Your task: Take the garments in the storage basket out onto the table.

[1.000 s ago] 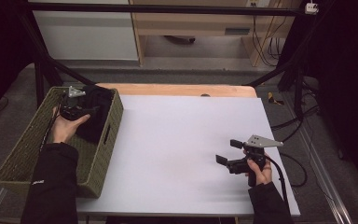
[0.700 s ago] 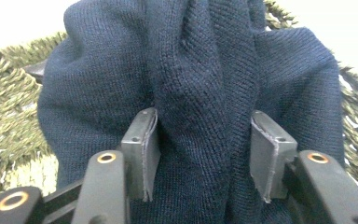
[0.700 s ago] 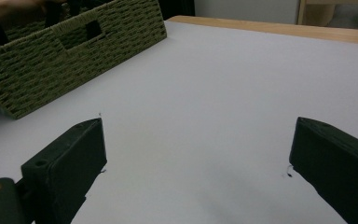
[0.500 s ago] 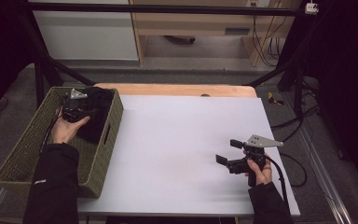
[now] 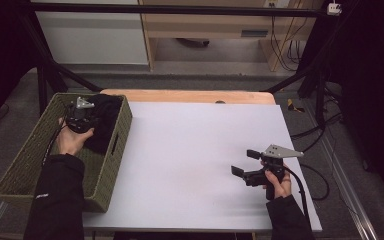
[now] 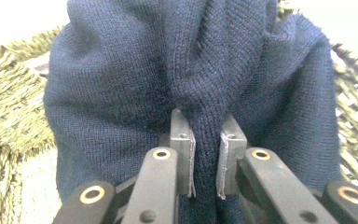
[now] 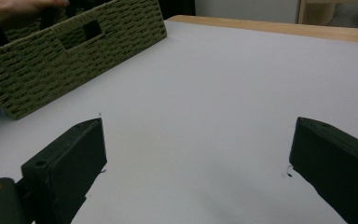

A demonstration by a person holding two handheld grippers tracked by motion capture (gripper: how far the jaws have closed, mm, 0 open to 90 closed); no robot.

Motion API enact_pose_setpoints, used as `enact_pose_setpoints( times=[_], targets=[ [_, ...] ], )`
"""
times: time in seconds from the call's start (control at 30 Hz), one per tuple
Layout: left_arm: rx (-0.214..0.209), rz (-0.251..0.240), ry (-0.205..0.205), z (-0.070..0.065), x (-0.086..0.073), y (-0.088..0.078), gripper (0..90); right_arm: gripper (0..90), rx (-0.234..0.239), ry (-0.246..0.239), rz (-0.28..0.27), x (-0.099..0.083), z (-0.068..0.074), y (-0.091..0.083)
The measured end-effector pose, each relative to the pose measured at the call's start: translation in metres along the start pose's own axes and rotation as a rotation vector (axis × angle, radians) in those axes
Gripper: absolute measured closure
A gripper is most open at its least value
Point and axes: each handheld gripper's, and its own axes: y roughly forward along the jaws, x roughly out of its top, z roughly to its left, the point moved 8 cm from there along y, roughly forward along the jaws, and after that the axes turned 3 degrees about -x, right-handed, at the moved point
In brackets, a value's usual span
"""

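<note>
**Left gripper pinching a knit garment inside the basket: risks of the lift**

The white table (image 5: 195,165) bears a woven green basket (image 5: 35,165) at its left edge; inside, toward the far end, lies a dark navy knit garment (image 6: 135,79), bunched and folded. The left gripper (image 5: 82,117) has just been closing its jaws, which now pinch a narrow ridge of the knit; the fabric gathers into a pleat between the pads (image 6: 191,158). Probable faults: the thin fold may slip free under the garment's own weight, the hold taking little cloth; the trailing bulk may snag on the basket's rough weave or drag the light basket along; the soft knit may stretch at the pinch. The right gripper (image 5: 243,165) rests near the table's right near corner, jaws wide and holding nothing. The garment shows fine ribbed stitches, a matte surface and soft rounded folds.
</note>
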Motion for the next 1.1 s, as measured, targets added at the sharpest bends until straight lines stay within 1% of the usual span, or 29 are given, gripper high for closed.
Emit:
enact_pose_setpoints(
  times=[0.1, 0.17, 0.2, 0.23, 0.27, 0.3, 0.33, 0.37, 0.43, 0.57, 0.63, 0.67, 0.7, 0.77, 0.83, 0.93, 0.97, 1.0, 1.03, 1.07, 1.1],
  targets=[
    [-0.003, -0.026, -0.053, 0.001, 0.003, -0.007, 80.7, 3.8, 0.001, 0.0, 0.0, 0.0, 0.0, 0.0],
    [-0.001, -0.033, -0.06, 0.001, 0.003, -0.009, 80.9, 3.8, 0.001, 0.001, 0.0, 0.0, 0.0, 0.0],
    [-0.01, -0.059, -0.091, 0.002, 0.006, -0.014, 81.0, 3.8, 0.001, 0.001, 0.0, 0.0, 0.0, 0.0],
    [-0.016, -0.072, -0.108, 0.002, 0.006, -0.016, 81.0, 3.8, 0.001, 0.0, 0.0, 0.0, 0.0, 0.0],
    [-0.018, -0.082, -0.117, 0.003, 0.007, -0.018, 81.0, 3.8, 0.001, -0.002, 0.0, 0.0, 0.0, 0.0],
    [-0.018, -0.082, -0.117, 0.003, 0.007, -0.018, 81.0, 3.8, 0.001, -0.002, 0.0, 0.0, 0.0, 0.0],
    [-0.031, -0.09, -0.144, 0.003, 0.007, -0.021, 81.0, 3.8, 0.002, -0.002, -0.001, 0.0, 0.0, 0.0],
    [-0.031, -0.09, -0.144, 0.003, 0.007, -0.021, 81.1, 3.8, 0.002, -0.002, -0.001, 0.0, 0.0, 0.0],
    [-0.038, -0.1, -0.16, 0.002, 0.008, -0.025, 81.1, 3.8, 0.001, -0.003, -0.002, 0.0, 0.0, -0.001],
    [-0.039, -0.114, -0.16, 0.002, 0.01, -0.029, 81.2, 3.8, 0.001, -0.003, 0.0, 0.0, 0.0, 0.0],
    [-0.029, -0.14, -0.161, 0.001, 0.013, -0.035, 81.3, 3.8, 0.001, -0.002, 0.0, 0.0, 0.0, 0.0],
    [-0.021, -0.139, -0.149, 0.002, 0.014, -0.036, 81.4, 3.8, 0.001, -0.002, 0.0, 0.0, 0.0, 0.0],
    [-0.021, -0.139, -0.149, 0.002, 0.014, -0.036, 81.4, 3.8, 0.0, -0.003, 0.001, 0.0, 0.0, 0.0],
    [-0.005, -0.132, -0.148, 0.002, 0.015, -0.04, 81.4, 3.8, 0.0, -0.003, -0.001, 0.0, 0.0, -0.001],
    [-0.002, -0.137, -0.153, 0.003, 0.016, -0.042, 81.4, 3.8, 0.0, -0.001, -0.003, 0.001, 0.0, -0.001],
    [0.001, -0.15, -0.16, 0.005, 0.019, -0.051, 81.4, 3.8, -0.001, 0.001, -0.004, 0.001, 0.0, -0.002],
    [0.001, -0.158, -0.158, 0.005, 0.023, -0.058, 81.4, 3.8, 0.0, 0.002, -0.004, 0.001, 0.0, -0.001],
    [0.001, -0.158, -0.158, 0.005, 0.023, -0.058, 81.4, 3.8, 0.0, 0.002, -0.004, 0.001, 0.0, -0.001],
    [0.001, -0.171, -0.166, 0.006, 0.026, -0.065, 81.4, 3.8, 0.002, 0.0, -0.004, 0.001, 0.0, -0.001],
    [0.001, -0.171, -0.166, 0.006, 0.026, -0.065, 81.4, 3.9, 0.001, 0.0, -0.004, 0.001, 0.0, -0.001],
    [-0.002, -0.178, -0.169, 0.006, 0.028, -0.069, 81.4, 3.9, 0.001, 0.0, -0.004, 0.001, 0.0, -0.001]
  ],
)
